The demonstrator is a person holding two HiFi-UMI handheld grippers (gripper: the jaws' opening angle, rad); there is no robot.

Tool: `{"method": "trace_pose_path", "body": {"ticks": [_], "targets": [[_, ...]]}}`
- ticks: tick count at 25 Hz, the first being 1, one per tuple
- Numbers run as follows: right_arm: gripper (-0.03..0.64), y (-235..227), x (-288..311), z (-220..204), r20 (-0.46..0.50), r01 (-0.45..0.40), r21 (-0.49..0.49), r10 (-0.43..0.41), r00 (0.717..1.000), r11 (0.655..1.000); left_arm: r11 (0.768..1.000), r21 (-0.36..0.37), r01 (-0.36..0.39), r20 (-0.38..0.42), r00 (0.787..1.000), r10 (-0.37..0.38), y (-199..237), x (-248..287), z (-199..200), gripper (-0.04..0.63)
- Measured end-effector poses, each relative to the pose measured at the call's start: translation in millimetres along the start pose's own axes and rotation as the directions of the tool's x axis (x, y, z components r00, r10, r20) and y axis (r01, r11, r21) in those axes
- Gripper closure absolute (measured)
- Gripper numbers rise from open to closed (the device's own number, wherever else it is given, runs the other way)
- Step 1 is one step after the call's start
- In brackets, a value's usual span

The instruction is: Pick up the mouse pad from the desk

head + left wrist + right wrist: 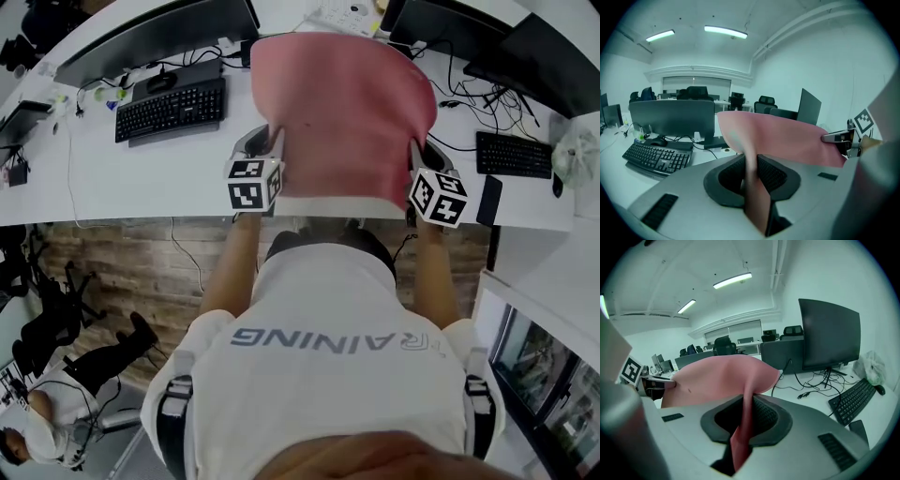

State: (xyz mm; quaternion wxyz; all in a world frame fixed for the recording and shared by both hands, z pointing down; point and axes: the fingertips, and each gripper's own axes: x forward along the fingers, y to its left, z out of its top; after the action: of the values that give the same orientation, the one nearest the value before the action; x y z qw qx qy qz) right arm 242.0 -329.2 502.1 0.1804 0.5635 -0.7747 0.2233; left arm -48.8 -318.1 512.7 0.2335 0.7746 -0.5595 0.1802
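A large pink mouse pad (342, 112) hangs in the air above the white desk (141, 178), stretched between my two grippers. My left gripper (274, 148) is shut on the pad's near left edge. In the left gripper view the pink sheet (787, 138) runs down between the dark ribbed pads (771, 176), and the right gripper's tip (836, 137) shows at its far side. My right gripper (412, 159) is shut on the near right edge. There the pad (722, 376) folds down between the pads (761, 416).
A black keyboard (171, 110) and a mouse (161, 82) lie left of the pad, with a monitor (155, 37) behind. Another keyboard (513, 155), a phone (488, 200), cables and a second monitor (487, 33) sit on the right. A person's body fills the lower head view.
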Motion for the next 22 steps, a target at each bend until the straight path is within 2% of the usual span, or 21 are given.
{"method": "trace_pose_path", "body": {"ticks": [5, 9, 15, 22], "targets": [[0.554, 7, -16, 38, 0.099, 0.024, -0.034, -0.020, 0.995, 0.999, 1.000, -0.004, 0.011, 0.106, 0.994, -0.010, -2, -19, 36, 0.491], [0.554, 10, -34, 70, 0.188, 0.049, -0.061, -0.037, 0.982, 0.997, 1.000, 0.013, 0.014, 0.196, 0.980, -0.016, -9, -37, 67, 0.492], [0.554, 21, -68, 119, 0.331, 0.075, -0.101, -0.038, 0.943, 0.992, 0.999, 0.024, 0.033, 0.331, 0.943, -0.039, -18, -71, 116, 0.495], [0.554, 32, -115, 170, 0.472, 0.089, -0.126, -0.020, 0.882, 0.988, 0.998, 0.067, 0.018, 0.455, 0.889, -0.046, -31, -115, 165, 0.495]]}}
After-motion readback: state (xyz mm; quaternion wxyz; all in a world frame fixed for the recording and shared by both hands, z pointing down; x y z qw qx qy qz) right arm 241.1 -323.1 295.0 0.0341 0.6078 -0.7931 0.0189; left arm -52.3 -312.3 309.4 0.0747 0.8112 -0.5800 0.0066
